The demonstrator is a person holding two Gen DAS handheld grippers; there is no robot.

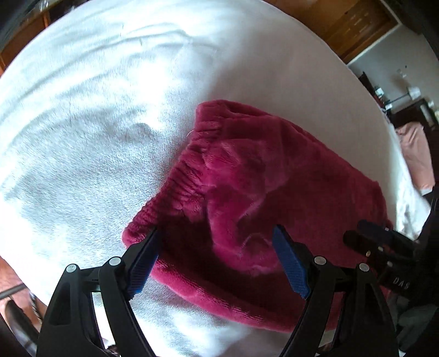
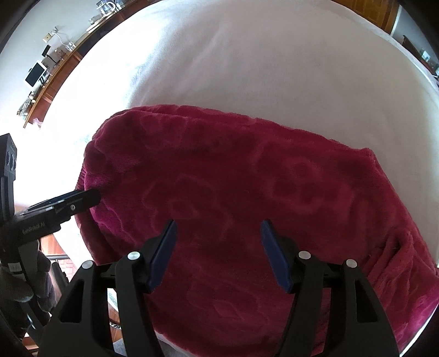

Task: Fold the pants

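The crimson fleece pants [image 1: 263, 203] lie folded in a thick bundle on the white bed cover [image 1: 82, 137], elastic waistband toward the left in the left wrist view. My left gripper [image 1: 216, 241] is open and empty, its jaws spread over the bundle's near waistband corner. The pants fill the right wrist view [image 2: 247, 178]. My right gripper [image 2: 218, 233] is open and empty just above the bundle's near side. The left gripper [image 2: 79, 200] shows there at the bundle's left end; the right gripper [image 1: 370, 236] shows at the bundle's right end in the left wrist view.
The bed cover [image 2: 247, 68] spreads far beyond the pants. A pink cloth [image 1: 417, 156] lies at the bed's far right edge. A wooden shelf with small devices [image 2: 46, 77] runs along the wall at left. Wooden furniture [image 1: 354, 24] stands beyond the bed.
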